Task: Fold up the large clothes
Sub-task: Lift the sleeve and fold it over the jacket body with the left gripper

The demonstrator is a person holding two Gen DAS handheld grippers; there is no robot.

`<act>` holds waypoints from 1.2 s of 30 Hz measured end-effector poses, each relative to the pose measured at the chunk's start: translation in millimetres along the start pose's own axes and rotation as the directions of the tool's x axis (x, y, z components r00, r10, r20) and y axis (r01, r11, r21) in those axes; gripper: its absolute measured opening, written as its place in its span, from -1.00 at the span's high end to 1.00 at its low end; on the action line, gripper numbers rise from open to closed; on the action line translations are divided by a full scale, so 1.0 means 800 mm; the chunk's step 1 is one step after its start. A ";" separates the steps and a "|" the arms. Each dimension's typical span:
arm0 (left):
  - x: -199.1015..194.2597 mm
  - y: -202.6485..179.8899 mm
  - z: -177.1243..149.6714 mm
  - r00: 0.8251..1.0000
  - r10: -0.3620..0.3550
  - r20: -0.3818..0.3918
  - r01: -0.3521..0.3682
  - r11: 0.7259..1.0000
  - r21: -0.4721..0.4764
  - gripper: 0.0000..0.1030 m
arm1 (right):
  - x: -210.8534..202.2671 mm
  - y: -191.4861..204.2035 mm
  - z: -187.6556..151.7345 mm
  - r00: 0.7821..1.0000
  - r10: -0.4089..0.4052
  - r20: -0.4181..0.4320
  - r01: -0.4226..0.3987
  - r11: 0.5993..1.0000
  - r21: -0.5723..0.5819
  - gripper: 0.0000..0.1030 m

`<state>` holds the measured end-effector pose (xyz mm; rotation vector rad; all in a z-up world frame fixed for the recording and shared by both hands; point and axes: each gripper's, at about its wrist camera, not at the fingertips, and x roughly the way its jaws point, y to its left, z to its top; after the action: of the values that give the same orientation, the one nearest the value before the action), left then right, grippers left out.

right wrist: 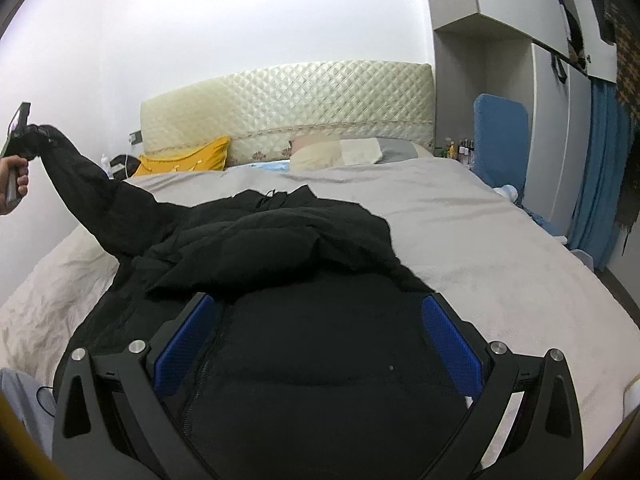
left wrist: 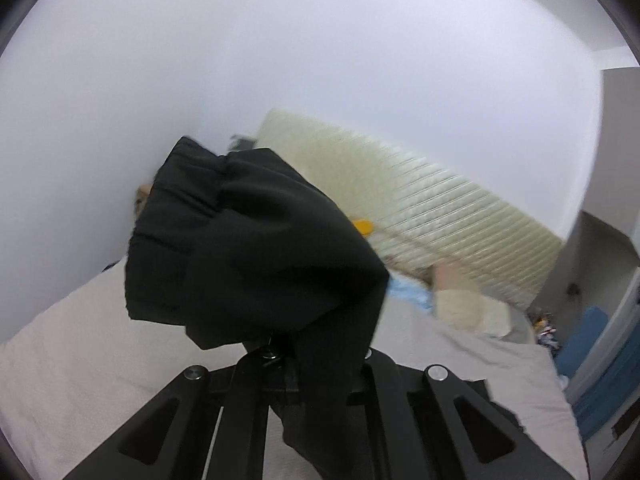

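The left gripper (right wrist: 34,136) is clenched on the cuff of one sleeve (right wrist: 86,184) of the black jacket (right wrist: 304,240), which is held raised at the far left of the bed (right wrist: 500,248). The right gripper (right wrist: 320,340) is released, its blue pads (right wrist: 452,348) spread apart over the near part of the garment, with nothing grasped.

The sleeve is judged to be in the course of being drawn out for folding. The cuff should be kept firmly pinched and the sleeve carried across the body in one smooth arc, so that no slack bunches. The body is best pinned or steadied by the right gripper.

The jacket is seen as a large, matte black, padded garment lying crumpled at the near centre of the grey bedspread. A zip (right wrist: 200,376) runs down its near left part. The cuff (left wrist: 176,200) appears gathered and elasticated.
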<state>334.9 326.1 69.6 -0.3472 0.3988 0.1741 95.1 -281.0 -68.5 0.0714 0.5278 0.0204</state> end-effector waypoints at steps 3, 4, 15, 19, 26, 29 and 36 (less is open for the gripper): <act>-0.022 -0.055 0.007 0.999 -0.032 0.020 0.030 0.997 0.069 0.89 | -0.010 -0.015 -0.001 1.000 0.003 0.013 -0.004 1.000 0.028 -0.99; -0.029 -0.075 0.007 0.999 -0.032 0.025 0.030 0.994 0.102 0.89 | -0.012 -0.020 -0.002 1.000 0.009 0.016 -0.010 0.999 0.040 -0.99; -0.072 -0.300 -0.040 0.986 -0.167 0.004 0.154 0.920 0.361 0.89 | -0.047 -0.052 -0.019 0.997 0.048 0.055 -0.054 0.994 0.098 -1.00; -0.071 -0.371 -0.093 0.973 -0.225 -0.049 0.226 0.889 0.398 0.89 | -0.059 -0.065 -0.021 0.995 0.044 0.089 -0.055 0.992 0.115 -1.00; -0.045 -0.485 -0.197 0.939 -0.310 -0.147 0.340 0.786 0.516 0.89 | -0.051 -0.082 -0.026 0.996 0.037 0.085 -0.051 0.985 0.164 -1.00; -0.019 -0.525 -0.254 0.919 -0.331 -0.217 0.395 0.744 0.539 0.89 | -0.047 -0.086 -0.028 0.996 0.039 0.080 -0.053 0.983 0.178 -1.00; 0.024 -0.577 -0.377 0.893 -0.323 -0.313 0.449 0.684 0.576 0.89 | -0.035 -0.099 -0.036 0.998 0.021 0.064 -0.035 0.975 0.219 -1.00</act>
<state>354.6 -209.5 -62.0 0.2409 0.5359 -0.4233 56.3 -359.2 -84.8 0.2953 0.4660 -0.0128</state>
